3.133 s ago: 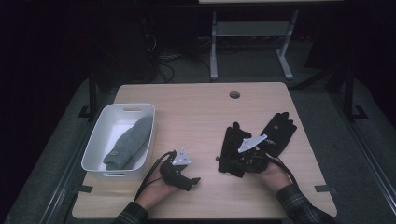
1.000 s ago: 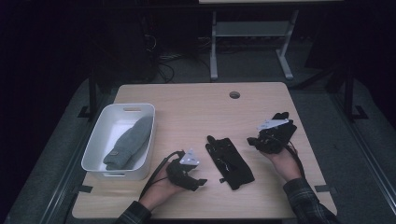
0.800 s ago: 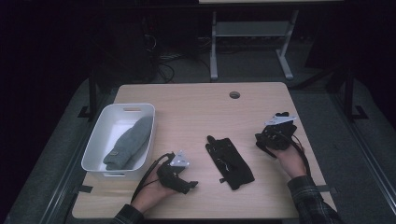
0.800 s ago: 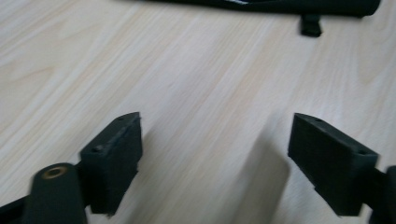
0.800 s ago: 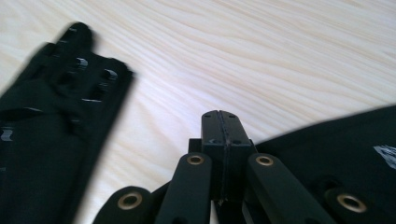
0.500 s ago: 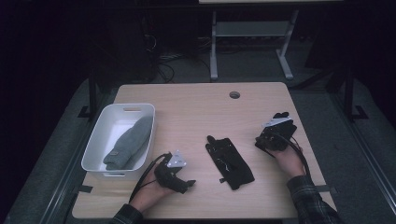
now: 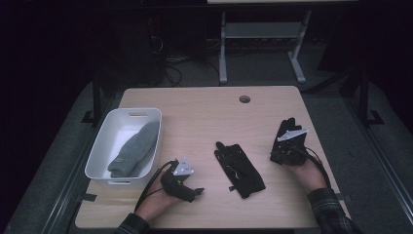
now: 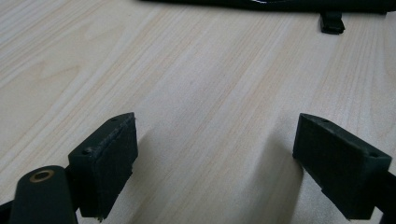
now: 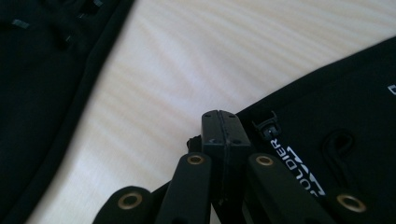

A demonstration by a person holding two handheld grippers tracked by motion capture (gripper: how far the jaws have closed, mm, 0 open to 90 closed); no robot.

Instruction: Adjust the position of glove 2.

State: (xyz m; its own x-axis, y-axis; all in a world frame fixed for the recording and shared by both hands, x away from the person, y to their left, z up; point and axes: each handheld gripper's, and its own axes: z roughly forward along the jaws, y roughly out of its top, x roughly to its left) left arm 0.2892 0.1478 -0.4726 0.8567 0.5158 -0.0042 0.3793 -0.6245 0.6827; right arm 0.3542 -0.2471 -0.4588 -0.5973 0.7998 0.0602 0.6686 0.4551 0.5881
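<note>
One black glove (image 7: 239, 169) lies flat in the middle of the wooden table (image 7: 204, 112). Left of it, my left gripper (image 7: 195, 193) rests low over bare wood. In the left gripper view its jaws (image 8: 215, 144) stand wide open, having just been opening, with nothing between them, and the glove's edge (image 8: 280, 3) lies beyond them. A second black glove (image 7: 287, 127) lies at the right. My right gripper (image 7: 282, 151) sits on its near end. Its jaws (image 9: 219, 122) are shut flush at the cuff of that lettered glove (image 9: 336, 107).
A white tub (image 7: 104, 151) stands at the left of the table with a grey glove (image 7: 134, 148) lying in it. A round cable hole (image 7: 244, 99) sits near the far edge. Dark floor and a metal stand (image 7: 258, 34) lie beyond the table.
My left gripper has drawn back to the left, away from the middle glove, which stays flat. My right gripper has shifted a little lower toward the near edge over the right glove.
</note>
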